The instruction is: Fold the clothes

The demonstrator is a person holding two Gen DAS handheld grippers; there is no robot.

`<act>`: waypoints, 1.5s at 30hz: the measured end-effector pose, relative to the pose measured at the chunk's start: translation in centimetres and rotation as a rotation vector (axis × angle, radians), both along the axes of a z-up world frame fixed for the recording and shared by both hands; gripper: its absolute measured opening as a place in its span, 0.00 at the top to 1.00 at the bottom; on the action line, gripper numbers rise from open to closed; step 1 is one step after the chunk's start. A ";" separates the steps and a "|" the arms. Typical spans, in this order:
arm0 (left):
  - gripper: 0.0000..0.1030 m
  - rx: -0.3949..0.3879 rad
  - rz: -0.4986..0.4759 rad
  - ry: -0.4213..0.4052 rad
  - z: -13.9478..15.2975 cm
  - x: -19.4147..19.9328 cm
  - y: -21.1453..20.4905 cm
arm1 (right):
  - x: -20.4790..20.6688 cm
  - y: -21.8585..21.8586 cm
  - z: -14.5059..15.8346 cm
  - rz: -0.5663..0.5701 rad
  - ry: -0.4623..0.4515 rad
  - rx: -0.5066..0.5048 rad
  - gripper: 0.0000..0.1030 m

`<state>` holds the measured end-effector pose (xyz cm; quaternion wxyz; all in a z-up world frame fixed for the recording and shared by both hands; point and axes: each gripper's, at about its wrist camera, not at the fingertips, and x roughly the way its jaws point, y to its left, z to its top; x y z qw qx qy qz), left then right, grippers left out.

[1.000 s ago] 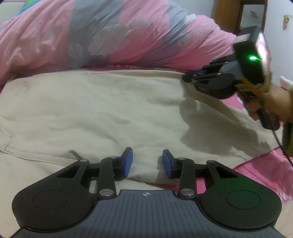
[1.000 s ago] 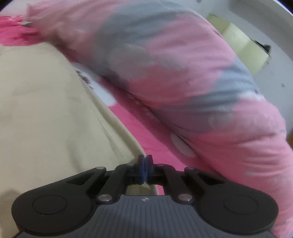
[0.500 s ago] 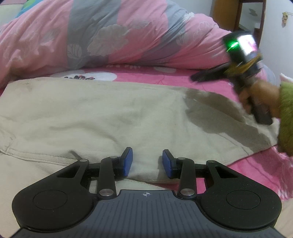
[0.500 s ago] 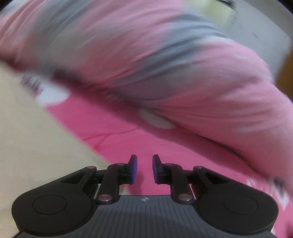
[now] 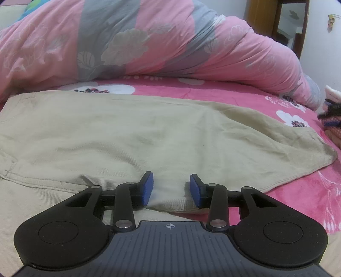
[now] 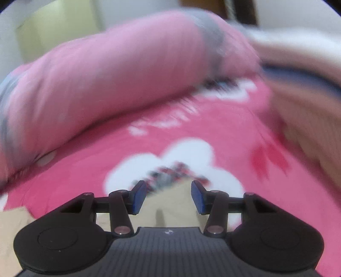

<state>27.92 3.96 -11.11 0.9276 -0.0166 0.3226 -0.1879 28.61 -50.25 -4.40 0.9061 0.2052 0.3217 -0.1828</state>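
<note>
A beige garment [image 5: 149, 132] lies spread flat on the pink flowered bedsheet [image 5: 213, 91]. My left gripper [image 5: 171, 187] hovers low over its near hem. Its blue pads [image 5: 147, 187] stand apart and the cloth lies loose between them, not pinched. The right wrist view is blurred by motion. There my right gripper [image 6: 168, 196] has its jaws opening above a corner of the beige cloth [image 6: 170, 206], which shows below the fingers without touching the pads. A white flower print [image 6: 187, 155] on the sheet lies just ahead of it.
A bulky pink and grey quilt [image 5: 149, 42] is heaped along the far side of the bed. Dark and striped fabric [image 5: 330, 119] sits at the right edge, and a pale blurred pile [image 6: 309, 102] shows to the right. Wooden furniture [image 5: 262, 19] stands behind.
My right gripper let go of the garment's far right edge, opened, rolled and swung away right, out of the left wrist view. The cloth settled flat. My left gripper stayed where it was.
</note>
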 end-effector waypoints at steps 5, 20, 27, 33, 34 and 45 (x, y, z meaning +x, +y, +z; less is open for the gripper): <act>0.61 -0.008 -0.004 -0.001 -0.1 0.0 0.1 | 0.6 -1.6 -2.3 0.040 0.049 -0.008 0.51; 0.60 -0.018 -0.008 -0.005 -0.2 0.0 0.1 | 2.4 1.5 -3.3 0.223 0.093 -0.294 0.90; 0.60 -0.019 -0.010 -0.006 -0.2 0.1 0.1 | 0.7 0.7 -0.9 0.064 -0.065 -0.384 0.91; 0.60 -0.020 -0.013 -0.006 -0.2 0.0 0.1 | 2.8 -0.5 -4.6 0.032 0.037 -0.395 0.91; 0.60 -0.021 -0.014 -0.006 -0.2 0.0 0.1 | 3.2 -0.5 -5.6 0.025 0.065 -0.392 0.90; 0.60 -0.018 -0.013 -0.006 -0.2 0.0 0.0 | -1.5 -5.8 -1.8 -0.263 -0.076 -0.198 0.62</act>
